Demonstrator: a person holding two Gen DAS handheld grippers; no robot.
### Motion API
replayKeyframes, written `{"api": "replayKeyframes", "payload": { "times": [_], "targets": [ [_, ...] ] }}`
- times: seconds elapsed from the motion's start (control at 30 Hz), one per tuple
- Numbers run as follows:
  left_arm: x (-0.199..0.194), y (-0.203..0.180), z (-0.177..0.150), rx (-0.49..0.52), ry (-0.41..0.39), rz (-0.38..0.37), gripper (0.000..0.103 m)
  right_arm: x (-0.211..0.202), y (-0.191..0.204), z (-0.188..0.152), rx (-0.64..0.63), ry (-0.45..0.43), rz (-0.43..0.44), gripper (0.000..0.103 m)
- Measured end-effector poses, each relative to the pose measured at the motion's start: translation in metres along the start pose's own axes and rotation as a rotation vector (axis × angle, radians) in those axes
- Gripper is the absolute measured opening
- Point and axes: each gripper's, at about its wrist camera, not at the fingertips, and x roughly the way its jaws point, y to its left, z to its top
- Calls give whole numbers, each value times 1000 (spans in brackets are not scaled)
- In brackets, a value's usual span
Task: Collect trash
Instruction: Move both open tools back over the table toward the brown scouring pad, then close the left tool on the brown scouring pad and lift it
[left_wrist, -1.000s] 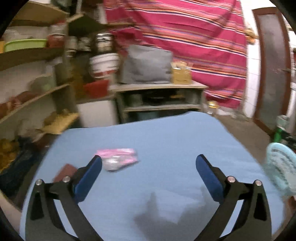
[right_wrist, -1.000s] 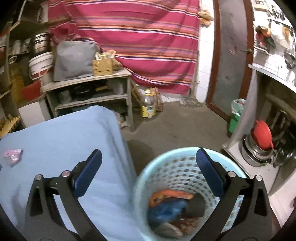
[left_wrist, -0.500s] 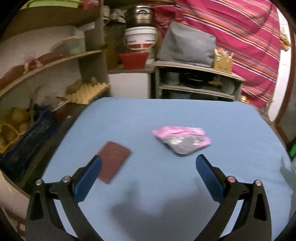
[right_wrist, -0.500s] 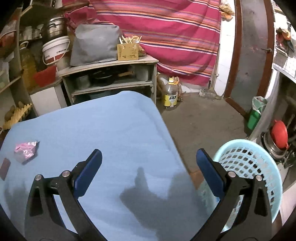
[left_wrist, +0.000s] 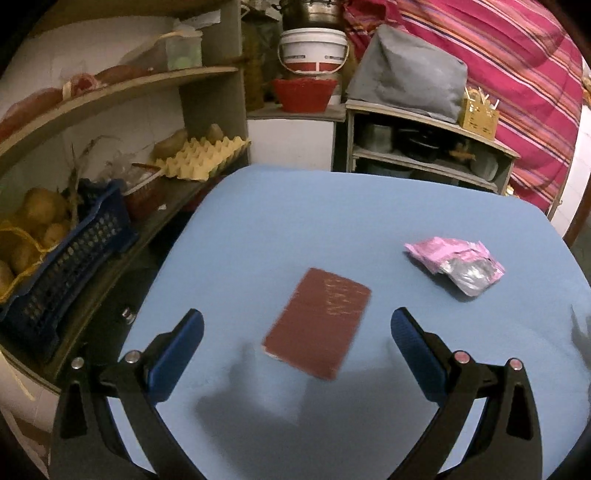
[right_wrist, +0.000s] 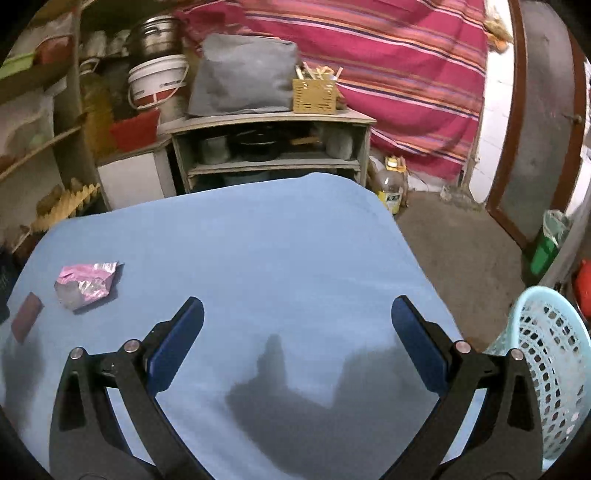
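Observation:
A flat dark red packet (left_wrist: 318, 322) lies on the blue table (left_wrist: 332, 206), just ahead of my left gripper (left_wrist: 295, 332), which is open and empty with the packet between its fingers' line of sight. A crumpled pink and silver wrapper (left_wrist: 456, 260) lies further right. In the right wrist view the same wrapper (right_wrist: 86, 284) and red packet (right_wrist: 26, 320) sit at the table's left side, far from my right gripper (right_wrist: 297, 319), open and empty over bare blue table (right_wrist: 258, 251). A light blue perforated basket (right_wrist: 546, 369) stands on the floor at the right.
Wooden shelves (left_wrist: 110, 92) with egg trays (left_wrist: 201, 157) and a dark blue crate of potatoes (left_wrist: 62, 254) line the left. A low shelf unit (right_wrist: 269, 147) with a grey bag and a white bucket (left_wrist: 314, 48) stands behind the table. A bottle (right_wrist: 391, 190) stands on the floor.
The left gripper has swung left and down toward the red packet, which now lies centred ahead of it. The right gripper has turned away from the basket to over the table.

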Motion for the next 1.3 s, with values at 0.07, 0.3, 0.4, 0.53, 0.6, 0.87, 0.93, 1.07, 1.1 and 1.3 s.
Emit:
{"api": "replayKeyframes", "payload": {
  "times": [0.07, 0.3, 0.4, 0.53, 0.6, 0.87, 0.93, 1.07, 1.1, 1.3],
  "targets": [
    [7, 9, 0, -17, 21, -12, 99, 7, 11, -1, -16, 34, 14, 99],
    [21, 13, -1, 21, 51, -53, 99, 27, 49, -7, -117, 100, 18, 99],
    [21, 5, 1, 60, 43, -82, 99, 33, 67, -8, -134, 127, 56, 99],
    [35, -4, 1, 106, 71, -62, 99, 40, 98, -11, -221, 148, 65, 99],
    [45, -3, 0, 104, 104, -70, 99, 43, 111, -13, -254, 149, 67, 99],
    [60, 18, 0, -18, 175, -124, 91, 53, 158, -3, -306, 153, 140, 99],
    [56, 16, 0, -1, 156, -146, 71, 53, 171, 0, -330, 149, 168, 99],
    [49, 2, -2, 65, 137, -146, 57, 51, 211, 1, -429, 120, 209, 99],
    [49, 1, -2, 68, 134, -145, 57, 52, 217, 1, -445, 112, 208, 99],
    [42, 12, 5, 52, 108, -115, 57, 72, 253, 0, -554, 140, 197, 99]
  ]
}}
